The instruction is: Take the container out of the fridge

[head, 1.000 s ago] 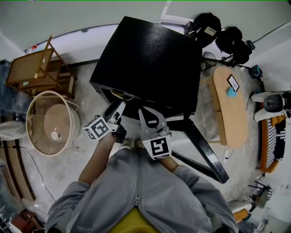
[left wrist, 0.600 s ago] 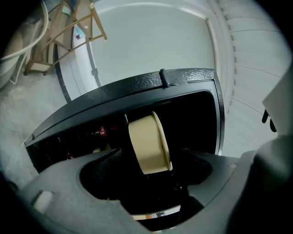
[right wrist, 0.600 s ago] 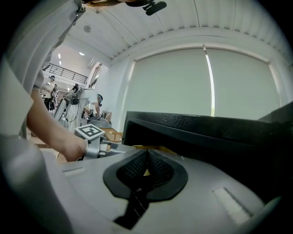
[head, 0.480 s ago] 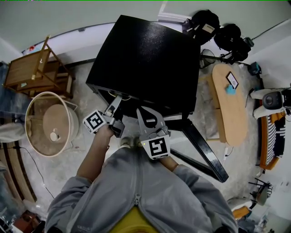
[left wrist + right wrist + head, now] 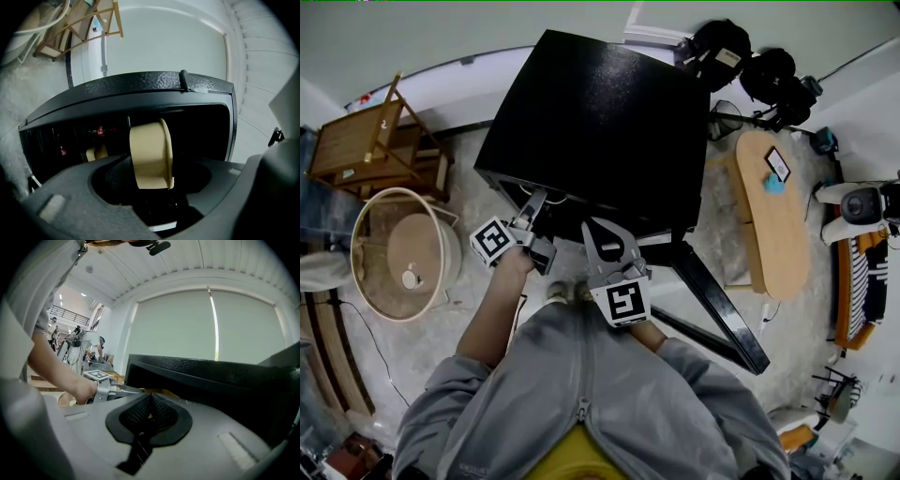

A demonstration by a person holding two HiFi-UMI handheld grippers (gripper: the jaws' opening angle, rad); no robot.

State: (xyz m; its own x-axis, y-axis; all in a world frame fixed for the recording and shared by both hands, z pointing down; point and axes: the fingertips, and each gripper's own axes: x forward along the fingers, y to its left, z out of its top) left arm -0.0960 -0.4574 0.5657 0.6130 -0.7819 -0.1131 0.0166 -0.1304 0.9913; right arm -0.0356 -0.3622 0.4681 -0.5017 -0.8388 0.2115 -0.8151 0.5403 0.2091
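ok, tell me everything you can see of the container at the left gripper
The container is a beige, matt tub that looks like plastic. It is round-sided with a raised rim at its right end, so it seems turned on its side. It sits at the mouth of the open black fridge, between the jaws of the left gripper, which are closing. Dark gaps show on both sides, so the pads look not yet on it. Its lower end is hidden.

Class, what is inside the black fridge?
A beige container between the left gripper's closing jaws, another beige item further left, small red labels. Darkness hides the rest.
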